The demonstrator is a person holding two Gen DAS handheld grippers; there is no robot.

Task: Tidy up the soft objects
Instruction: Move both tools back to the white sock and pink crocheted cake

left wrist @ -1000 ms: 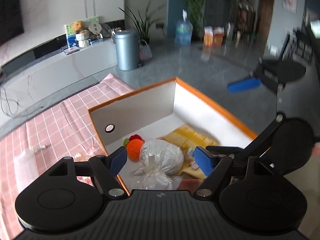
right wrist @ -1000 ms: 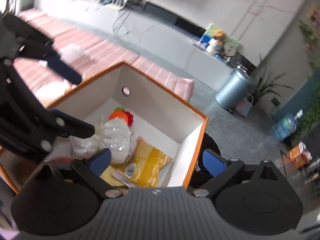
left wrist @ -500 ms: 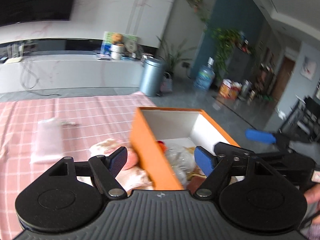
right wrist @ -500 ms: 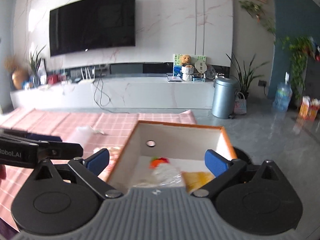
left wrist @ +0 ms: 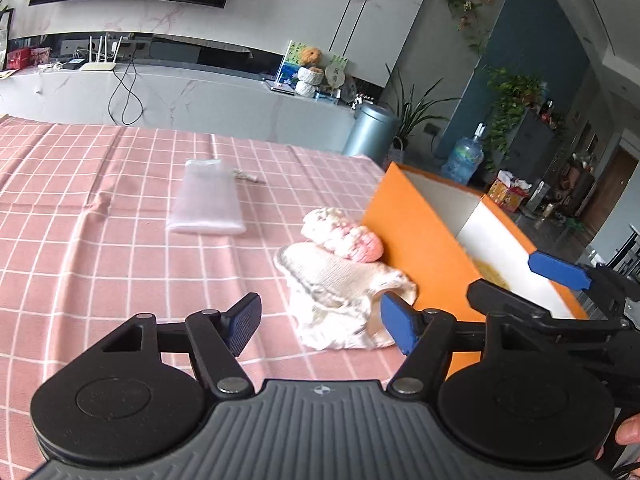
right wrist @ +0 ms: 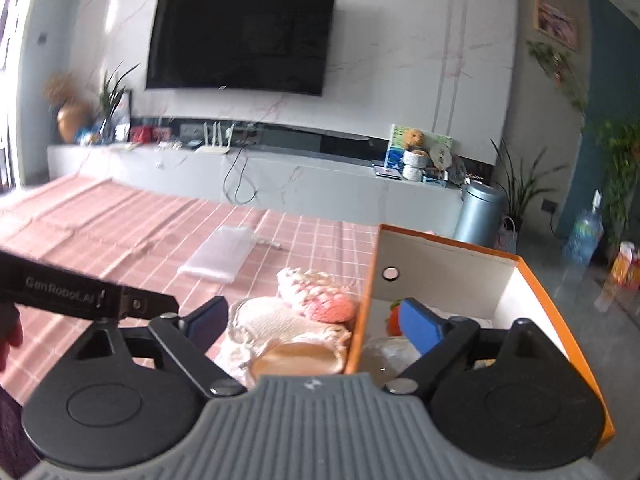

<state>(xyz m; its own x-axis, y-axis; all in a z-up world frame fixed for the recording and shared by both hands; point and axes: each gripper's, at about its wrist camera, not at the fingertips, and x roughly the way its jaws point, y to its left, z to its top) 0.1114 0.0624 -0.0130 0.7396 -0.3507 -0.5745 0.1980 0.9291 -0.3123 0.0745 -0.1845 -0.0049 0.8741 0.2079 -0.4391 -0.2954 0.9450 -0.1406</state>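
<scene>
An orange box (left wrist: 416,236) with white inside stands on the pink checked cloth (left wrist: 80,240); it also shows in the right wrist view (right wrist: 440,268). A cream knitted piece (left wrist: 340,280) and a pink-and-white knitted ball (left wrist: 344,234) lie against its left wall, also seen in the right wrist view (right wrist: 280,328) (right wrist: 316,294). A white mesh pouch (left wrist: 208,204) lies further out. My left gripper (left wrist: 320,322) is open and empty just before the cream piece. My right gripper (right wrist: 312,322) is open and empty, straddling the box wall. Inside the box are a red-orange toy (right wrist: 394,316) and a clear bag (right wrist: 384,354).
A grey bin (left wrist: 370,130) stands beyond the table's far edge. A low white TV bench (right wrist: 240,176) runs along the wall. The right gripper's blue finger (left wrist: 558,270) hangs over the box in the left wrist view. The cloth stretches wide to the left.
Both grippers have pulled back out of the box and swung left toward the knitted pieces on the cloth. The bagged item stays in the box.
</scene>
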